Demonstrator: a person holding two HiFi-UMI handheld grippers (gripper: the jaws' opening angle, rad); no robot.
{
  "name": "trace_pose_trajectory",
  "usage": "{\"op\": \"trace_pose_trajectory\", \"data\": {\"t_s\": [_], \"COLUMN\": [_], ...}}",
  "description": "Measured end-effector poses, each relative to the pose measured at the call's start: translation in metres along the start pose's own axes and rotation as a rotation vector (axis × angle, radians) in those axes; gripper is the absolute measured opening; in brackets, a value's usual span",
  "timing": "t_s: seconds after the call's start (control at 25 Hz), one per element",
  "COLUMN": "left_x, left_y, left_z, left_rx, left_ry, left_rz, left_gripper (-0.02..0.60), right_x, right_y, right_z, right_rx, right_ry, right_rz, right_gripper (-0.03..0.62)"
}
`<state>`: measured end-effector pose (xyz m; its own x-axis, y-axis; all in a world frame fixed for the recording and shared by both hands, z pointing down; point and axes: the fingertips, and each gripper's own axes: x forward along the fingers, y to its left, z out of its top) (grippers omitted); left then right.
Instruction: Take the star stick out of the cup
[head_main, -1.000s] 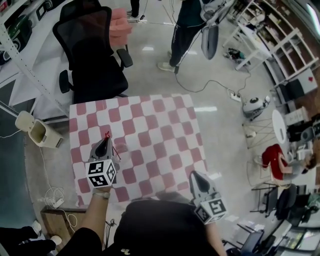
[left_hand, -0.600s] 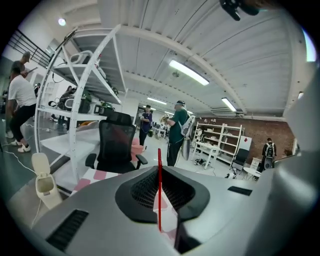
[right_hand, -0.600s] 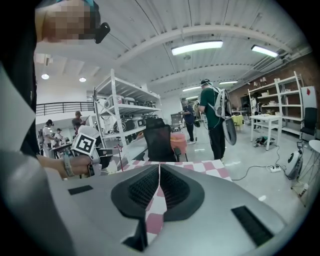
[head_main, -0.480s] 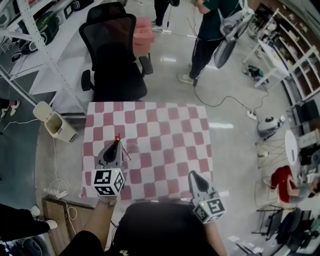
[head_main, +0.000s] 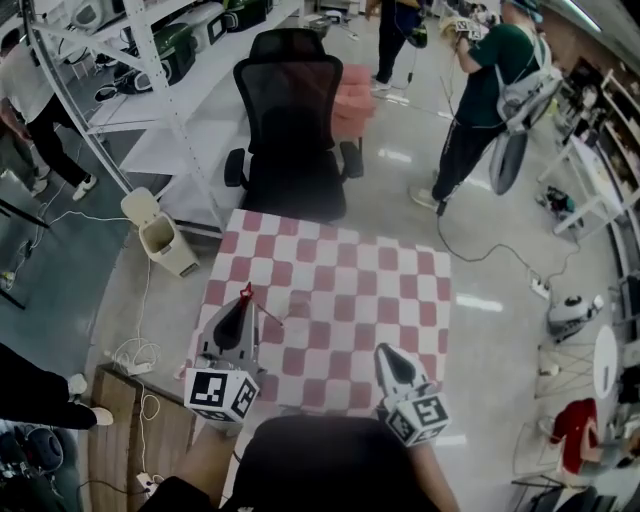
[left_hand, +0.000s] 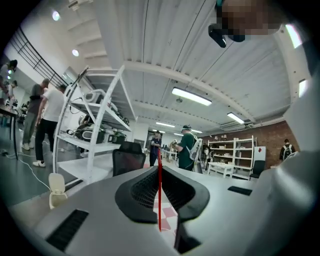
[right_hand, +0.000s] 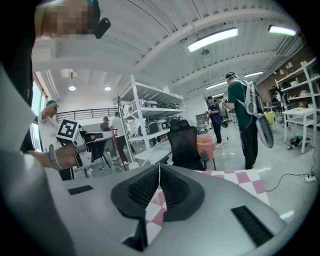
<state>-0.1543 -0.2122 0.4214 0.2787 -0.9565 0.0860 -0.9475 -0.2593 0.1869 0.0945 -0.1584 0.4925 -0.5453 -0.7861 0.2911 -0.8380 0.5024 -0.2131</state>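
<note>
Star stick (head_main: 265, 310): thin red rod with a small red star at the top.

Head view:
- left gripper (head_main: 242, 303) is clamped on the rod near the star end
- rod slants down to the right from the jaw tips, above the desk (head_main: 380, 290)
- desk has a red/white checked cloth, flat, square
- right gripper (head_main: 384, 351) sits at the near edge of the desk, well apart from the stick

Left gripper view:
- left gripper (left_hand: 159, 172) has black ribbed pads, closed to a slit
- star stick (left_hand: 160, 200) runs upright through that slit, pinched between the pads

Right gripper view:
- right gripper (right_hand: 159, 169) has the same ribbed black pads, pressed together with nothing between them
- checked cloth of the desk (right_hand: 240, 177) shows beyond the pads
- star stick (right_hand: 115, 140) shows small and upright, far left
</note>
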Motion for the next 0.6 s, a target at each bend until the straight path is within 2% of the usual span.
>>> {"op": "trace_pose_trajectory", "data": {"t_s": [0.28, 0.6], "left_x": [-0.054, -0.120], "left_y": [0.024, 0.043], "left_z": [0.019, -0.009], "left_rx": [-0.005, 0.003], "left_ry": [-0.043, 0.018], "left_rz": [0.153, 0.312], "left_gripper": [0.054, 0.054], "right_x": [0.028, 0.047], "right_y": [0.033, 0.083], "right_z": [0.009, 0.002], "right_rx": [-0.026, -0.061], "right_ry": [0.013, 0.050], "right_rz": [0.168, 0.342], "right_gripper": [0.020, 0.020]}}
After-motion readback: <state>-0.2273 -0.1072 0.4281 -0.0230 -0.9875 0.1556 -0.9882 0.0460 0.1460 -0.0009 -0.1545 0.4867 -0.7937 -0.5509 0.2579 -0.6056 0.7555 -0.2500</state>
